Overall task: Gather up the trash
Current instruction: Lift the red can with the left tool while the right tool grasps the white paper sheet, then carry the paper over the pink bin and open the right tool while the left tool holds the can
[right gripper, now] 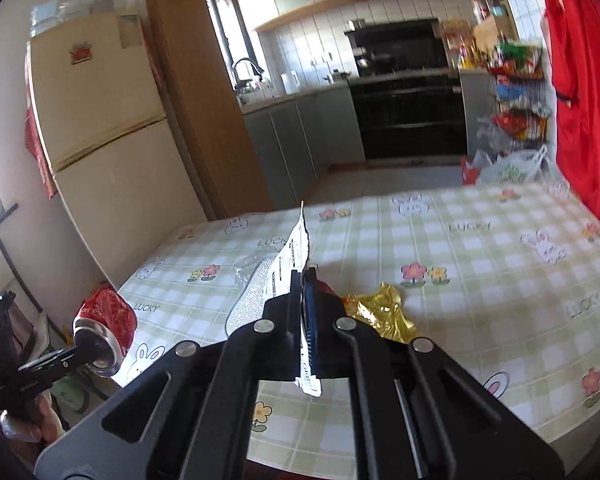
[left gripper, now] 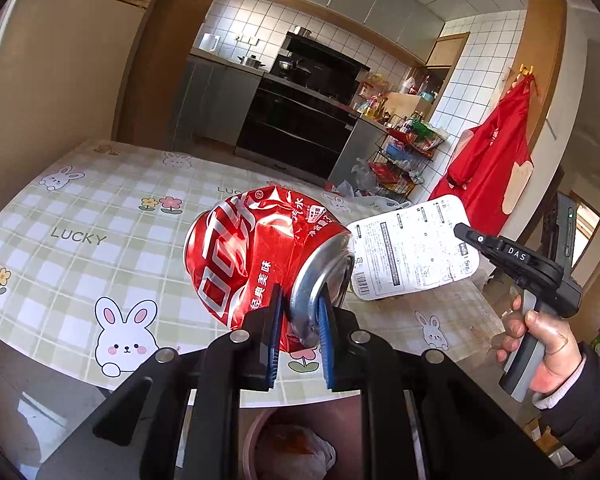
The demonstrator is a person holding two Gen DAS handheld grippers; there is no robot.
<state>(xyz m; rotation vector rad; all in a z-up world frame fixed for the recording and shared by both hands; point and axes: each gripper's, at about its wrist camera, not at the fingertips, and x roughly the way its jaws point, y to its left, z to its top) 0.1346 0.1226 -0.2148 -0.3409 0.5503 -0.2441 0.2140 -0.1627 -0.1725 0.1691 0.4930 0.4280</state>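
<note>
Above the checked rabbit-print bench (left gripper: 80, 216), left hand-held gripper (left gripper: 298, 320) clamped the rim of a crushed red aluminium can (left gripper: 256, 252), held off the surface. Right hand-held gripper (right gripper: 305, 300) pinched a flat white printed plastic wrapper (right gripper: 296, 248). Crumpled gold foil (right gripper: 380, 312) lay on the bench beside it.

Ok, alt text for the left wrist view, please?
The left gripper clamps the rim of a crushed red soda can above a bunny-print tablecloth. To the right, the right gripper holds a white printed label.
</note>
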